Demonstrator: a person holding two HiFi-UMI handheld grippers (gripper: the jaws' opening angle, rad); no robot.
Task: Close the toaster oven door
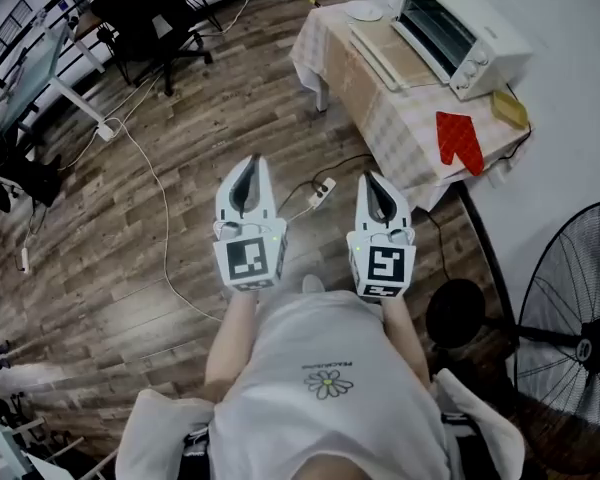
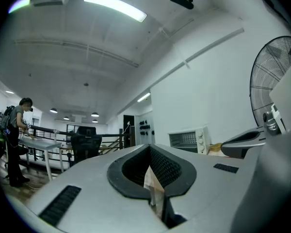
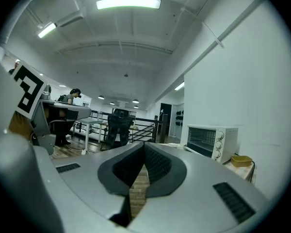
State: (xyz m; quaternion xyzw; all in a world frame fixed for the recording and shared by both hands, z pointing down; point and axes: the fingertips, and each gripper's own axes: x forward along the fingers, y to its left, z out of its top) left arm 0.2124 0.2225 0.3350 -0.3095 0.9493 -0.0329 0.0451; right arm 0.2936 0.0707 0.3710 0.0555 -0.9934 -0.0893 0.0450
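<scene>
Found left gripper (image 1: 249, 164) and right gripper (image 1: 377, 180) level, side by side, jaws pressed together (nothing between them). Located toaster oven (image 1: 462, 30) far right on checked table (image 1: 385, 118), well apart from both, door (image 1: 388, 54) lowered open.

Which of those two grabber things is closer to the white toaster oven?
Right. The right gripper is over the floor, short of the table bearing the toaster oven; the left gripper is beside it, farther away.

Wood-plank floor (image 1: 180, 118); white wall (image 1: 580, 8) at 2 o'clock. Cloth-covered counter (image 1: 410, 138) at 1, black fan (image 1: 570, 338) at 4, office chair (image 1: 150, 18) at 11. Ceiling strip light (image 3: 128, 3) lit.
</scene>
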